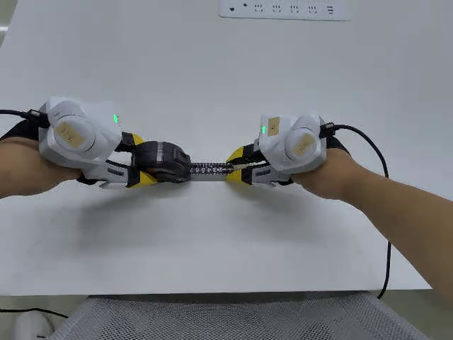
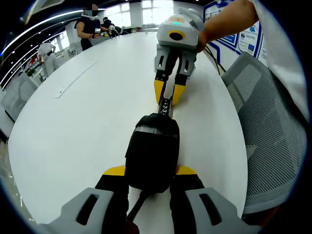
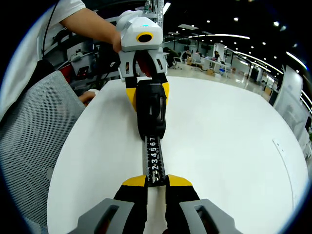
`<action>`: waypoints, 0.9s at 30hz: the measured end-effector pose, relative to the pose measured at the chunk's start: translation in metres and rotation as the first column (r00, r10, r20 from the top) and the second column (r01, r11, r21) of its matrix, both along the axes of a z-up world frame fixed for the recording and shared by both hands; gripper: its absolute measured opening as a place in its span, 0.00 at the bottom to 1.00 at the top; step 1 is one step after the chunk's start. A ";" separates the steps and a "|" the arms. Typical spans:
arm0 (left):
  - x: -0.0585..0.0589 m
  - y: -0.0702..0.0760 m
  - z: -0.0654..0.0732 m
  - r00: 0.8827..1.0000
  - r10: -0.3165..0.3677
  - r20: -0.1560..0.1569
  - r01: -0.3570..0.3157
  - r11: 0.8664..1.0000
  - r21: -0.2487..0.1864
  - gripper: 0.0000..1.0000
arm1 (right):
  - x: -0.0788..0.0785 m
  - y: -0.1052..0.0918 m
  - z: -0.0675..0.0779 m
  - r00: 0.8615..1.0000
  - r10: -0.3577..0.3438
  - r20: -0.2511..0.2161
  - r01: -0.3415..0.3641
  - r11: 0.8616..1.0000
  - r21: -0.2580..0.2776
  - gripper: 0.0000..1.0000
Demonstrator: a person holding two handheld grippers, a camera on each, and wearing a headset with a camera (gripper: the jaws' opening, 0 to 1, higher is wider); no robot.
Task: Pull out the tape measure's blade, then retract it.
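Left gripper [image 1: 141, 160] clamps the black tape measure case [image 1: 165, 160], right gripper [image 1: 234, 167] pinches its numbered blade [image 1: 209, 170]; loosen your pinch and it whips back.

Our left gripper [image 1: 143, 159] and right gripper [image 1: 234, 165] share one build. Each has a rounded white housing [image 1: 78, 134] with a round side disc, a beige sticker [image 1: 69, 132] and a small green light [image 1: 116, 119], and its black jaws are capped with yellow tips [image 3: 134, 181] on grey mounts [image 2: 87, 207]. A thin black cable [image 1: 386, 212] leaves the back of the right housing, a second cable [image 1: 10, 112] leaves the left one, and we wear dark straps [image 1: 21, 127] at the wrists and a short white sleeve [image 2: 278, 44].
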State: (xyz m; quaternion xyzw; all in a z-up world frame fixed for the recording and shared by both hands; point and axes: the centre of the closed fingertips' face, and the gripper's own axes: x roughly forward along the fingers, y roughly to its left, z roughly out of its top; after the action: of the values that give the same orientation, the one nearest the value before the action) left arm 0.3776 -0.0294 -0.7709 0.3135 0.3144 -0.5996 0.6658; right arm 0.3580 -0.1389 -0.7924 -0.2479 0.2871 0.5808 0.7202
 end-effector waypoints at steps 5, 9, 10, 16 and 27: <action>0.000 -0.001 0.000 1.000 -0.001 0.000 0.001 1.000 -0.002 0.27 | -0.001 -0.009 0.000 1.000 0.001 0.003 -0.001 1.000 -0.010 0.09; 0.000 -0.001 0.000 1.000 -0.002 0.000 0.002 1.000 -0.002 0.27 | -0.002 -0.017 0.000 1.000 -0.003 0.003 0.003 1.000 -0.017 0.09; 0.000 -0.001 0.000 1.000 -0.002 0.000 0.002 1.000 -0.002 0.27 | -0.002 -0.018 0.000 1.000 -0.003 0.003 0.003 1.000 -0.017 0.09; 0.000 -0.001 0.000 1.000 -0.003 0.001 0.003 1.000 -0.003 0.27 | -0.005 -0.028 -0.001 1.000 -0.012 -0.001 0.012 1.000 -0.029 0.09; -0.001 -0.002 0.001 1.000 -0.004 0.002 0.004 1.000 -0.002 0.27 | -0.008 -0.045 0.001 1.000 -0.024 -0.001 0.024 0.999 -0.047 0.09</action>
State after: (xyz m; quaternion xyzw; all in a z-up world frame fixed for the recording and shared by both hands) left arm 0.3771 -0.0314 -0.7703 0.3139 0.3126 -0.6010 0.6652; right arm 0.3499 -0.1837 -0.7911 -0.2609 0.3043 0.5654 0.7208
